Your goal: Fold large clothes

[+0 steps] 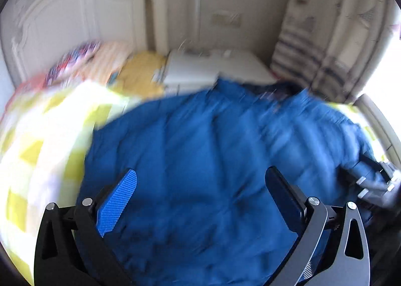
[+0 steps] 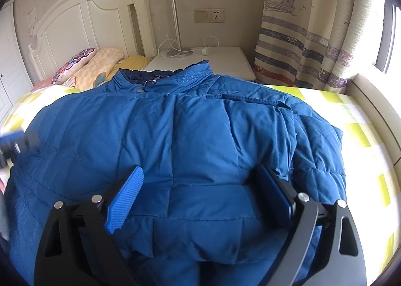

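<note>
A large blue quilted jacket (image 2: 195,130) lies spread on the bed, collar toward the nightstand, with its sleeves folded in over the body. It fills the blurred left wrist view too (image 1: 200,150). My right gripper (image 2: 200,175) is open, fingers wide apart just above the jacket's lower middle, holding nothing. My left gripper (image 1: 200,180) is open and empty over the jacket's left part. The right gripper shows at the right edge of the left wrist view (image 1: 378,183); the left gripper shows blurred at the left edge of the right wrist view (image 2: 15,143).
The bed has a yellow and white checked sheet (image 2: 363,130). Pillows (image 2: 85,68) lie by the white headboard (image 2: 75,20). A white nightstand (image 2: 225,60) with a lamp and cables stands behind the collar. A striped curtain (image 2: 300,43) and window are on the right.
</note>
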A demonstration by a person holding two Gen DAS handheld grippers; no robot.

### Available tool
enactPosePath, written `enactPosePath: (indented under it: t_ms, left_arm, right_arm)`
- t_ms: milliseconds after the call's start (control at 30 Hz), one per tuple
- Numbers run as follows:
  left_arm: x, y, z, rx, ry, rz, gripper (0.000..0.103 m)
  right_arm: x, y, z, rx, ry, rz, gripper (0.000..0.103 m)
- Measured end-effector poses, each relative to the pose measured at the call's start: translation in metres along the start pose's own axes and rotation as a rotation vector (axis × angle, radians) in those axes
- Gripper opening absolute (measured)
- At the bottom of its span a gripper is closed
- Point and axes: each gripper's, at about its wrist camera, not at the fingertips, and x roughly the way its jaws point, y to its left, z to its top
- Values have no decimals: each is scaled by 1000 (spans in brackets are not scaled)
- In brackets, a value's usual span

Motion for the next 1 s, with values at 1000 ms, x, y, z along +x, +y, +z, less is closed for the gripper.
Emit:
enactPosePath:
  t_ms: [1000]
  left_arm:
    - [57,68,-1,-142,40,-6,98]
  right_arm:
    - [-1,-4,0,18,0,32,92]
